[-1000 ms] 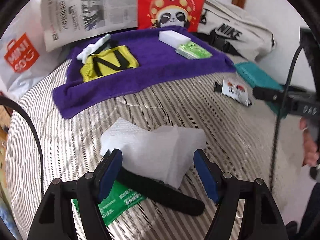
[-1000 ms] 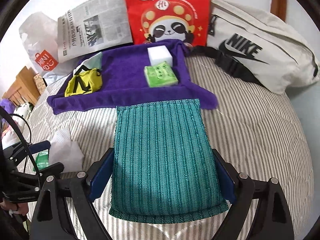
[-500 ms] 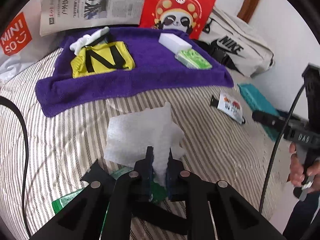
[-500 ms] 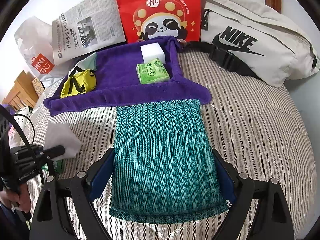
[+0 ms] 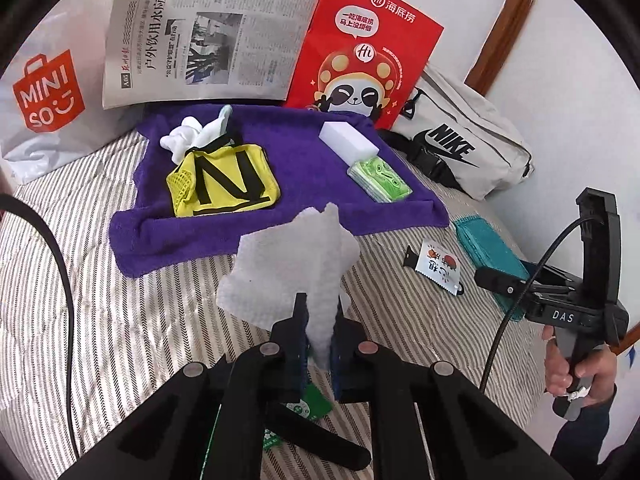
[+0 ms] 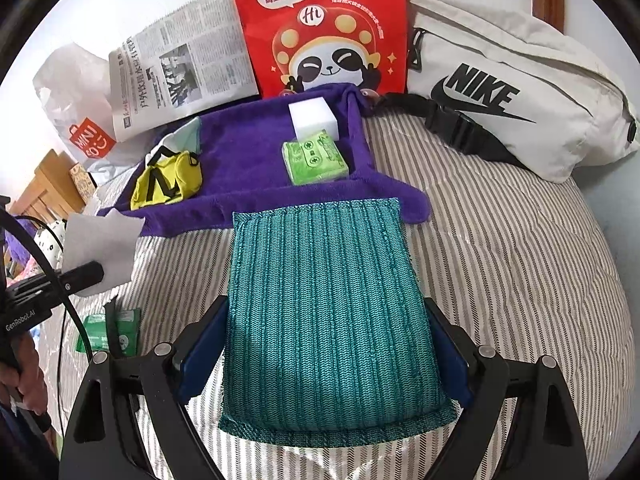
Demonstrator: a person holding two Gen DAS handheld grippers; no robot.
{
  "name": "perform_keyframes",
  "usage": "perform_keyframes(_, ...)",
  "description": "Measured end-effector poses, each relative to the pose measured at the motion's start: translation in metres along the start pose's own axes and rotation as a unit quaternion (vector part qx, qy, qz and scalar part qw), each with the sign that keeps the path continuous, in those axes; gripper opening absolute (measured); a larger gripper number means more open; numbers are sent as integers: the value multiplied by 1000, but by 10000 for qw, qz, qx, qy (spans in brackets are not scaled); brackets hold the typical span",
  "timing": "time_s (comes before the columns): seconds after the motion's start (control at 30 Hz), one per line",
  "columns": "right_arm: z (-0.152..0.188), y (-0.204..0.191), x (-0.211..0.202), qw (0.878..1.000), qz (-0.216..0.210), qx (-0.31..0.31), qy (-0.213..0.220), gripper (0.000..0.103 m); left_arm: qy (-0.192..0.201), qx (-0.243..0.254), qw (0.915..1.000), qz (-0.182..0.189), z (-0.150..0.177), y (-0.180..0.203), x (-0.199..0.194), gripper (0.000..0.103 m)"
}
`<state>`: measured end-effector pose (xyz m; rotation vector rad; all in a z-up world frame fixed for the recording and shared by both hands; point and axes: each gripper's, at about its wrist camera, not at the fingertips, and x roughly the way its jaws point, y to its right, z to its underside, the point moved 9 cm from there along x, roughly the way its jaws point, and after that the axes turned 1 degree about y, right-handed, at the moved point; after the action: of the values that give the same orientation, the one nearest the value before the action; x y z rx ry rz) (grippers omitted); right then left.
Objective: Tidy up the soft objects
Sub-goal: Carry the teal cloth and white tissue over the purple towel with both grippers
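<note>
My left gripper (image 5: 320,320) is shut on a white tissue sheet (image 5: 292,256) and holds it up above the striped bed. It also shows in the right wrist view (image 6: 100,248). My right gripper (image 6: 324,344) is shut on a teal knitted pad (image 6: 328,312) just in front of the purple towel (image 6: 244,160). On the towel lie a yellow mesh pouch (image 5: 224,184), a white sock (image 5: 188,138), a white sponge block (image 5: 348,140) and a green tissue pack (image 5: 380,180).
A red panda bag (image 5: 360,48), a newspaper (image 5: 200,36), a Miniso bag (image 5: 44,96) and a white Nike bag (image 6: 512,92) line the back. A small snack packet (image 5: 436,268) and a green packet with a black strap (image 6: 112,332) lie on the bed.
My left gripper closed on the white tissue and lifted it off the bed toward the towel. The right gripper with the teal pad hardly moved.
</note>
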<state>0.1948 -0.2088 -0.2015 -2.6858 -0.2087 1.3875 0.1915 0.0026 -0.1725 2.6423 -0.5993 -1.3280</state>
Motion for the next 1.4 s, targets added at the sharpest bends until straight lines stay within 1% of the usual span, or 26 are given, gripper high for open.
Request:
perform_keyframes(0.3, -8, -11, 2, 9998, -4, -175, -42, 90, 89, -148, 9997, -181, -11, -9, -2, 9)
perform_keyframes(0.43, -12, -16, 4, 9998, -2, -221, -26, 90, 51, -196, 9994, -283, -13, -13, 1, 9)
perform_keyframes(0.6, -15, -21, 7, 9997, -28, -239, -44, 90, 21, -247, 9994, -226, -12, -16, 2, 9)
perform_keyframes(0.87, -30, -32, 11, 9992, -95, -384, -40, 90, 93, -296, 9991, -278, -21, -22, -6, 9)
perform_keyframes(1.17, -62, -46, 18, 9985, -181, -518, 76, 90, 193, -6, 9992, -358, -53, -22, -6, 9)
perform_keyframes(1.4, -97, -57, 33, 9977, -145, -655, 134, 90, 295, 38, 9992, -282, -87, -28, 0, 9)
